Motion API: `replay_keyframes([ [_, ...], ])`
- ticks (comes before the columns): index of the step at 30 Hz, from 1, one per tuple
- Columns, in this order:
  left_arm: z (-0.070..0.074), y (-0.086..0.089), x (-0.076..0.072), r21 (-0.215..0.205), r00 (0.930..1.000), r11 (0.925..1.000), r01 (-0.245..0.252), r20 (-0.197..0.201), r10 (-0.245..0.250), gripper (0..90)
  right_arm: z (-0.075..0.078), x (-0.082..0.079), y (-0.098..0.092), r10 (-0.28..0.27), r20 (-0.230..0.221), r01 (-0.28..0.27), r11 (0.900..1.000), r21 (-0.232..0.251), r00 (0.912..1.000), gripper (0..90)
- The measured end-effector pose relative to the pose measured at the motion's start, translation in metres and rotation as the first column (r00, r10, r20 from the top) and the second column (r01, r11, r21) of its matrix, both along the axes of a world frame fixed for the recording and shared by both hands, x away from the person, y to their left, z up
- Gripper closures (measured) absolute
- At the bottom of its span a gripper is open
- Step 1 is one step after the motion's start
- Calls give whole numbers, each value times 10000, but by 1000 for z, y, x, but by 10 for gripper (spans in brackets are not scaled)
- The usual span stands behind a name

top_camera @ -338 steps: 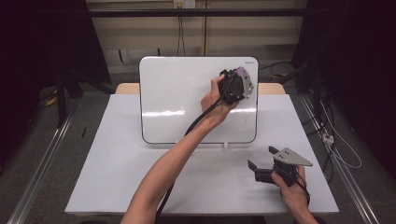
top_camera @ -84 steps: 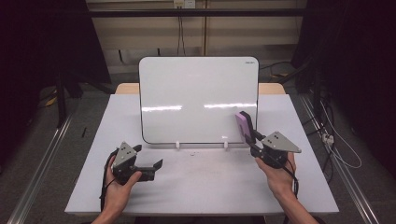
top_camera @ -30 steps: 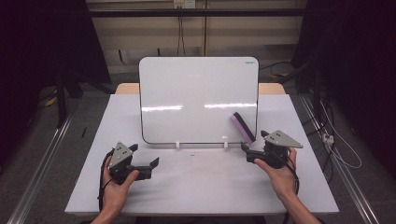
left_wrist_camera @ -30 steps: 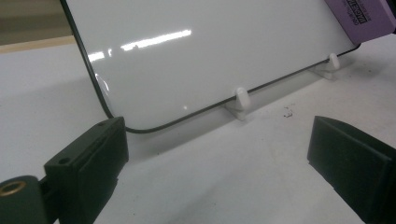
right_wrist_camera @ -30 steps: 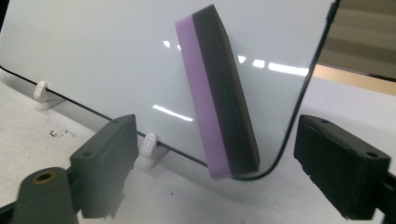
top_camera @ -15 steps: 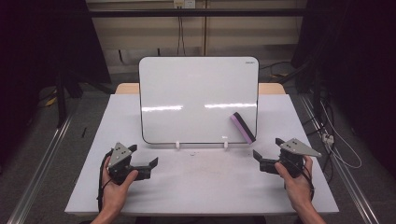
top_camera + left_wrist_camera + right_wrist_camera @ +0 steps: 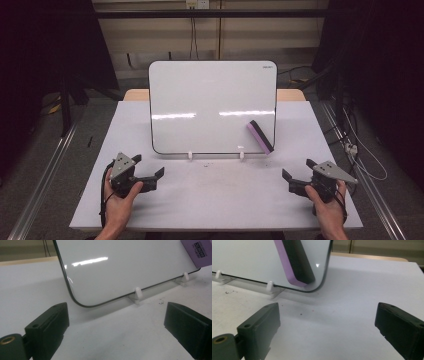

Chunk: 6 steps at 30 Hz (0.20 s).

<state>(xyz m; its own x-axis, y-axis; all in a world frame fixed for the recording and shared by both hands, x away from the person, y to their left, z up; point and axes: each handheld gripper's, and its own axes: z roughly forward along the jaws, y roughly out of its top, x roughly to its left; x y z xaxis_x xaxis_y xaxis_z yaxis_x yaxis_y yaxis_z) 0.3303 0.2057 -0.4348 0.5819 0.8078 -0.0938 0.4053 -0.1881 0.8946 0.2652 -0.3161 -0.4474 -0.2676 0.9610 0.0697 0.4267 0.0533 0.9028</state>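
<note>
A white board (image 7: 210, 105) stands upright on two white clips (image 7: 190, 155) at the middle of the table. A purple and black eraser (image 7: 260, 136) clings slanted to the board's lower right corner; it also appears in the right gripper view as the eraser (image 7: 297, 262) and at the top right of the left gripper view (image 7: 200, 252). My right gripper (image 7: 297, 169) rests low near the front right, apart from the eraser. Its jaws have just been opening and stand wide with nothing between them (image 7: 327, 322). My left gripper (image 7: 150, 167) sits open at the front left, with bare table between its jaws (image 7: 115, 322).
The white table (image 7: 220, 195) has free room between the two hands and in front of the board. Metal rails run along both sides of the table. Cables hang beyond its right edge (image 7: 360, 150). A few dark specks lie before the board.
My right gripper has drawn back from the eraser, moving right and toward the table's front edge. The eraser stays on the board. The left hand has kept still.
</note>
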Motion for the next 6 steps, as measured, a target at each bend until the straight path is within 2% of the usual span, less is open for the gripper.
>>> replay_keyframes([
  [3,1,-1,0,-97,10000,10000,0,34,1,58,-5,-5,-1,73,-83,-73,10000,-43,9999,48],
  [6,1,-1,0,-76,10000,9999,-72,50,72,58,-6,-3,0,18,-104,-18,10000,-55,9999,51],
])
